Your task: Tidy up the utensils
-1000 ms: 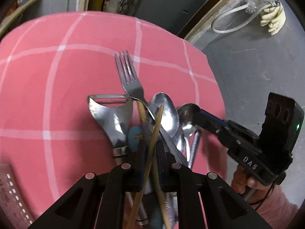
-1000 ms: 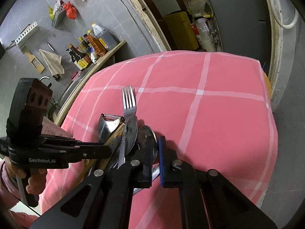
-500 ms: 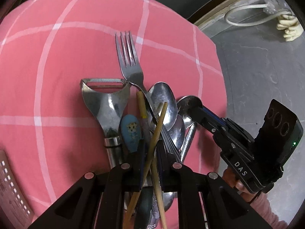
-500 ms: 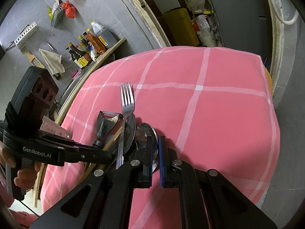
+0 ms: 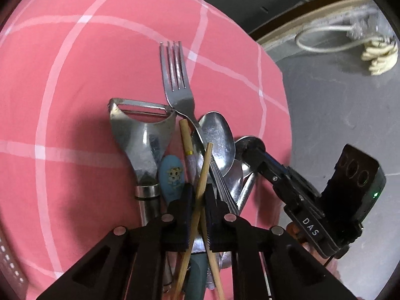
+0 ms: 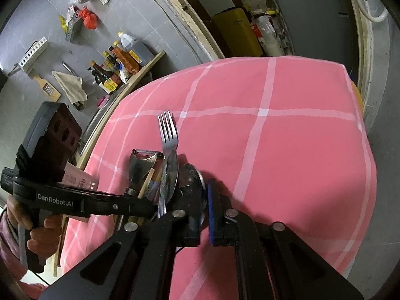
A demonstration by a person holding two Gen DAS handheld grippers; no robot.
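- The utensils lie in one crossed heap at the near edge of the surface (image 5: 75,75), which is covered by a pink checked cloth.
- The fork (image 5: 176,80) reaches farthest, tines pointing away; the peeler (image 5: 142,135) lies left of it, two spoons (image 5: 220,137) right.
- A small blue spoon (image 5: 171,175) sits just beside the peeler's neck.
- The left gripper (image 5: 198,200) points down into the heap; its jaws are closing on a wooden chopstick (image 5: 203,172), with a second chopstick crossing it.
- The right gripper (image 6: 205,200) has its jaws nearly together, seemingly pinching the rim of a spoon bowl (image 6: 192,175), though the contact is partly hidden.
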